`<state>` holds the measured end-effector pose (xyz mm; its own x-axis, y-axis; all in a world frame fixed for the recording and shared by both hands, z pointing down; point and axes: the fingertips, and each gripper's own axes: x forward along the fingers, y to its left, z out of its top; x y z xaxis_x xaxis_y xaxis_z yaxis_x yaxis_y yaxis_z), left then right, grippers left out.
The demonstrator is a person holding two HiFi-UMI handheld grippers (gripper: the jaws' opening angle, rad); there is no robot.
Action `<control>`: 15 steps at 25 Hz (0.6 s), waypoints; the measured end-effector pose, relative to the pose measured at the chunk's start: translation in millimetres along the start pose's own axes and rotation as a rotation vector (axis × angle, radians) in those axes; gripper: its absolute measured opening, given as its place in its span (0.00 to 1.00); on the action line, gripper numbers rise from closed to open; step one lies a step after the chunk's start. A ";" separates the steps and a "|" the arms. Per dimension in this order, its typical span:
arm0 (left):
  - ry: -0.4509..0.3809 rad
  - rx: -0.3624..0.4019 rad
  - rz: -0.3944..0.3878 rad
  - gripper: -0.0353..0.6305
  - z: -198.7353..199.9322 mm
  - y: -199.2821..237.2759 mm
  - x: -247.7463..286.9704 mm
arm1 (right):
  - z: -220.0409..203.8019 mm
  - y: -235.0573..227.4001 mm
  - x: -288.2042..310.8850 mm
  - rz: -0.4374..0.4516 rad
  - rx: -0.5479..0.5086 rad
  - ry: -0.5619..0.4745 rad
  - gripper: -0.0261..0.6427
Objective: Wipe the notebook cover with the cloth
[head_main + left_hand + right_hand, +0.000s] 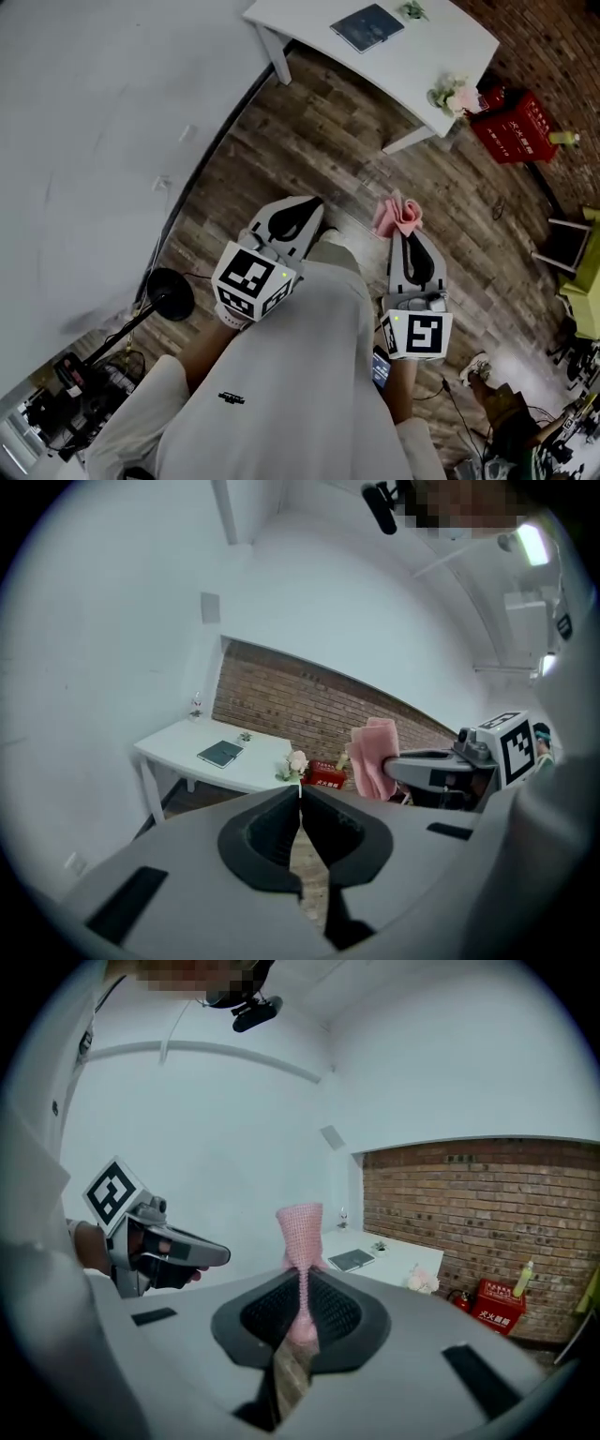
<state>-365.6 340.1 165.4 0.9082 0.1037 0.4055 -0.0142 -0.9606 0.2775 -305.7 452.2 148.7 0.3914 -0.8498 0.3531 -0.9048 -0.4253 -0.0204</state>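
Right tool: clamped on pink cloth. Left tool: jaws together, empty. Notebook: on worktop, well apart. Advice: approach, then lay cloth flat on cover.

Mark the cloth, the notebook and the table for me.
cloth point(398, 217), head view, middle of the pink bunch.
notebook point(367, 26), head view, centre of its dark cover.
table point(309, 19), head view, bare white top left of the notebook.
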 end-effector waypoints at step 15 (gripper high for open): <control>-0.028 0.079 -0.001 0.09 6.6 -57.9 23.7 | -1.0 4.1 -52.4 0.164 0.019 -0.150 0.08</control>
<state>-340.6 396.5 153.2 0.9196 0.0985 0.3802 0.0188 -0.9780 0.2078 -330.1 495.2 131.1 0.2609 -0.9443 0.2007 -0.9558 -0.2819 -0.0838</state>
